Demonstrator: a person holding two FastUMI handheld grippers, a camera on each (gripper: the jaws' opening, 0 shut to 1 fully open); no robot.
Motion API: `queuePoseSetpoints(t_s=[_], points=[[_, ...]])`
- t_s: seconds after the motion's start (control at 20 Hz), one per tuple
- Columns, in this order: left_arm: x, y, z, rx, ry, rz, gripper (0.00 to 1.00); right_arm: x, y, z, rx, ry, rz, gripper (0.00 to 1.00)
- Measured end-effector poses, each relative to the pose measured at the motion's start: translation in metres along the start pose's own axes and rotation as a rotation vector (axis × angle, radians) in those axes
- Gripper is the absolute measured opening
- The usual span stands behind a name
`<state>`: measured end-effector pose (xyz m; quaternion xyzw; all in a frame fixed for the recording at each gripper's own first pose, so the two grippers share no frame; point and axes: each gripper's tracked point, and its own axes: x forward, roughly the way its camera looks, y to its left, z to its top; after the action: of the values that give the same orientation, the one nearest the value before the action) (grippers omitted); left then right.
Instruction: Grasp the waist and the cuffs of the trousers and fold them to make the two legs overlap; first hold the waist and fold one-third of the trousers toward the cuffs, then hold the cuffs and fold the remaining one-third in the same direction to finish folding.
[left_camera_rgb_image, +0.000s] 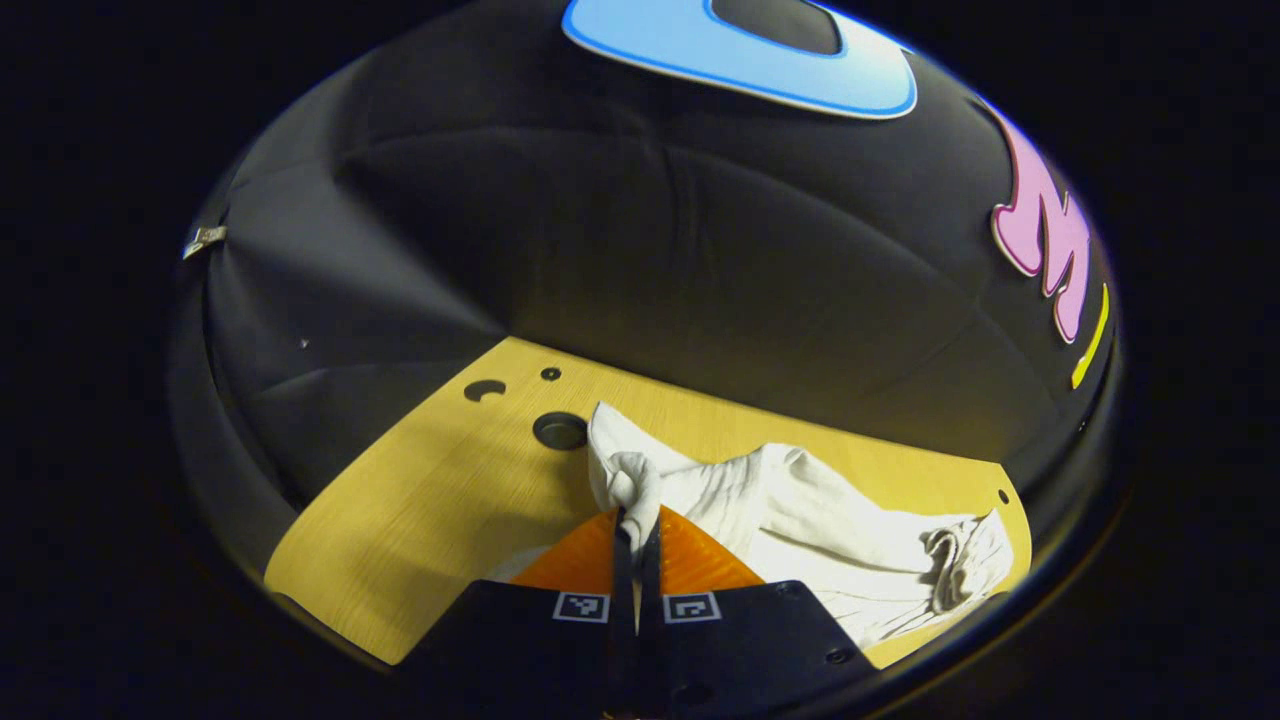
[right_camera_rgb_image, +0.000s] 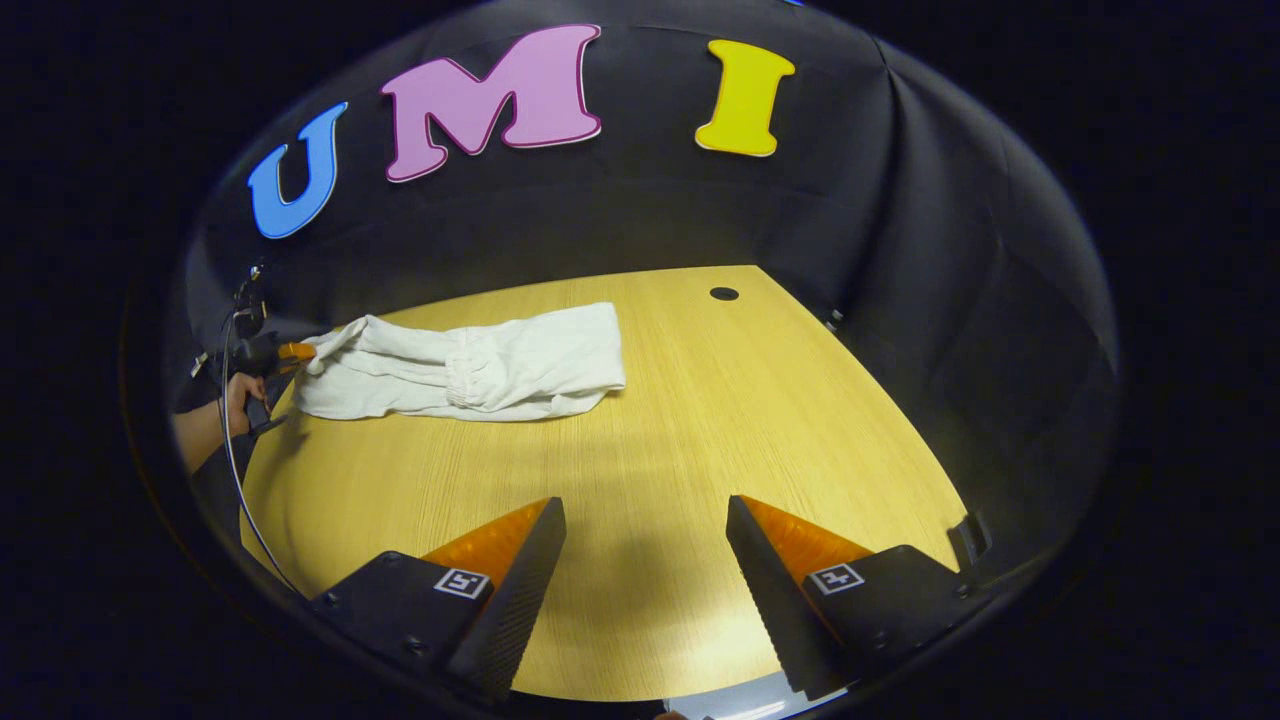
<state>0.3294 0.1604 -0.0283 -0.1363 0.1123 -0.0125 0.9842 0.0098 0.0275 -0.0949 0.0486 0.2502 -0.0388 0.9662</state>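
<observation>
White trousers (right_camera_rgb_image: 470, 365) lie in a long folded strip at the far left of the wooden table (right_camera_rgb_image: 700, 420), with a gathered elastic band showing midway along. In the left gripper view my left gripper (left_camera_rgb_image: 636, 515) is shut on a bunched end of the trousers (left_camera_rgb_image: 800, 510), lifting that corner slightly off the table (left_camera_rgb_image: 430, 520). The right gripper view shows that left gripper (right_camera_rgb_image: 290, 352) at the strip's left end, held by a hand (right_camera_rgb_image: 235, 395). My right gripper (right_camera_rgb_image: 645, 520) stands open over bare wood near the front edge, well apart from the cloth.
Round holes (left_camera_rgb_image: 560, 430) pierce the tabletop just behind the held end, and another hole (right_camera_rgb_image: 723, 294) lies near the far edge. A cable (right_camera_rgb_image: 230, 450) hangs by the hand. Black cloth walls close in the table's back and sides.
</observation>
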Motion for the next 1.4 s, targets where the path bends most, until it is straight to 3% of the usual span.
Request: queuePoseSetpoints(t_s=[0.4,0.75,1.0,1.4], points=[[-0.052,-0.116,0.062,-0.008,-0.105,-0.11,0.05,-0.013,-0.047,0.029,0.0,-0.087,-0.025,0.99],[-0.104,-0.248,0.095,-0.031,-0.19,-0.22,0.05,0.0,-0.073,0.057,-0.059,-0.144,0.046,0.99],[-0.114,-0.348,0.069,0.031,-0.177,-0.29,0.05,0.016,-0.093,0.054,-0.041,-0.13,0.082,0.99],[-0.108,-0.483,-0.012,0.009,-0.079,-0.386,0.05,0.022,-0.125,0.044,-0.036,-0.119,0.12,0.99]])
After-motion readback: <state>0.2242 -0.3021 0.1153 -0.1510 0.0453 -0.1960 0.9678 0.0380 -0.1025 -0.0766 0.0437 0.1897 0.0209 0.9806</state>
